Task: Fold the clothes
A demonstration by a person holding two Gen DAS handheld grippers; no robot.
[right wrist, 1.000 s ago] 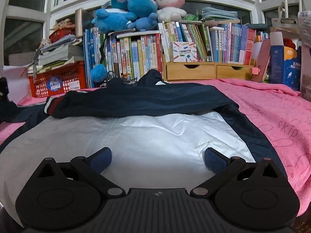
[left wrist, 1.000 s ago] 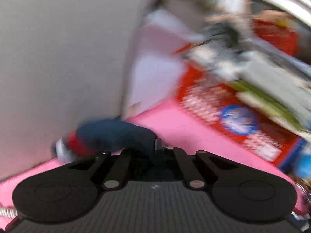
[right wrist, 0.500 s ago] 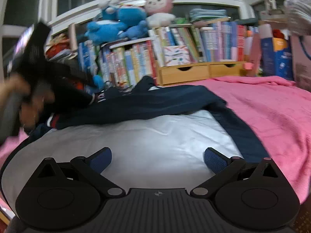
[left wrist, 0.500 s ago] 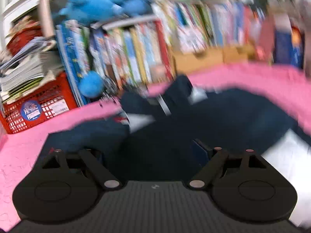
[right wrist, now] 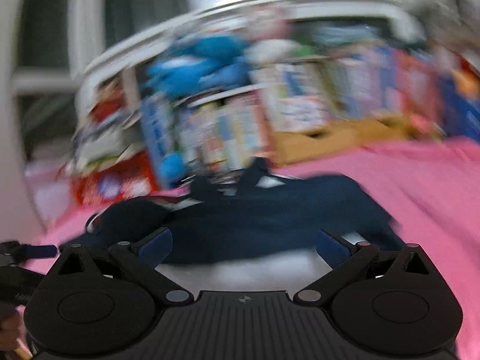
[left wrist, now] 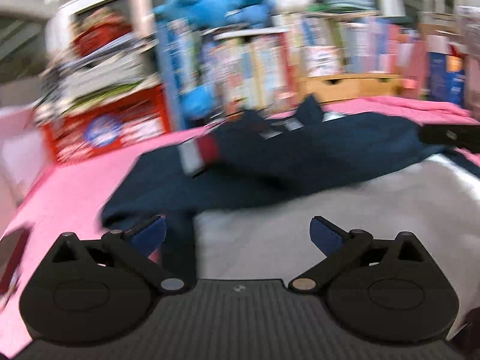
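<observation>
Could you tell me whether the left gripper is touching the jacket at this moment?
Cannot tell. In the left wrist view the left gripper is open over the jacket, but motion blur hides any contact or gap.

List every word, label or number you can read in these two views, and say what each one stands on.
None can be read.
Red basket with its round blue label: print blurred.
Book spines: blurred.
Blue box: print blurred.
Navy jacket: no lettering shows.
The right wrist view is blurrier still.

navy jacket (left wrist: 300,162) with a silvery-white lining and a red-and-white striped cuff (left wrist: 199,153), on a plain pink blanket (left wrist: 75,186); blue plush toys (left wrist: 216,3) along its far edge, beside a red basket (left wrist: 105,129); blue pads (left wrist: 325,234) on black fingers.
</observation>
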